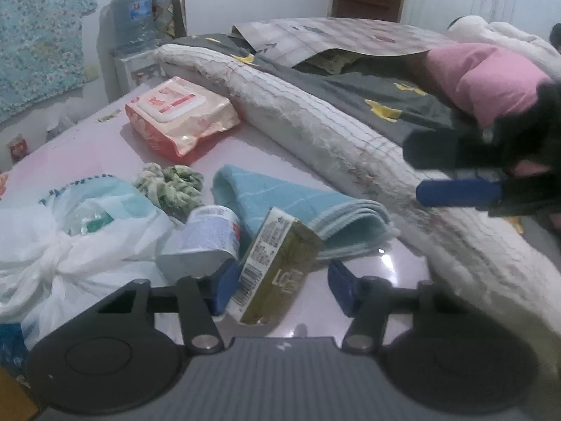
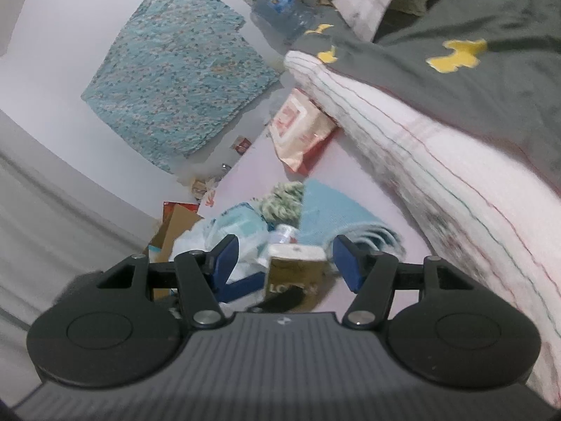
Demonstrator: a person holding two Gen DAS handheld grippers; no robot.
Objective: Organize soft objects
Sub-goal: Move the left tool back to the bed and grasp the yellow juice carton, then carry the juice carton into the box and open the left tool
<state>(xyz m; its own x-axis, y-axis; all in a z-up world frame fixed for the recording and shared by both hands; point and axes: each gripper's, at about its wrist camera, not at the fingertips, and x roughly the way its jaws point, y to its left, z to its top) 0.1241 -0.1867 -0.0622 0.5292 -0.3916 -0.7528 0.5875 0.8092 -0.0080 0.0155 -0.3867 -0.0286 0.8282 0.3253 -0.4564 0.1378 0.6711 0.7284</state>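
An olive-gold carton (image 1: pixel 277 266) lies tilted on the pale pink surface (image 1: pixel 105 151) between the jaws of my left gripper (image 1: pixel 284 286). Its left pad sits at the carton's side and the right pad stands clear of it, so the gripper is open. Just behind lie a folded light blue towel (image 1: pixel 298 207), a green-and-white scrunchie (image 1: pixel 171 186) and a white-and-blue can (image 1: pixel 207 242). My right gripper (image 1: pixel 415 173) hovers open and empty at the right, over a rolled white blanket (image 1: pixel 315 122). In the right wrist view that gripper (image 2: pixel 285 266) looks down on the carton (image 2: pixel 294 263) and the towel (image 2: pixel 333 210).
A knotted white plastic bag (image 1: pixel 70 238) fills the left. A pink pack of wipes (image 1: pixel 175 115) lies further back. A grey blanket with yellow shapes (image 1: pixel 350 87) and a pink pillow (image 1: pixel 491 77) are piled behind the white roll. A water jug (image 1: pixel 133 17) stands by the wall.
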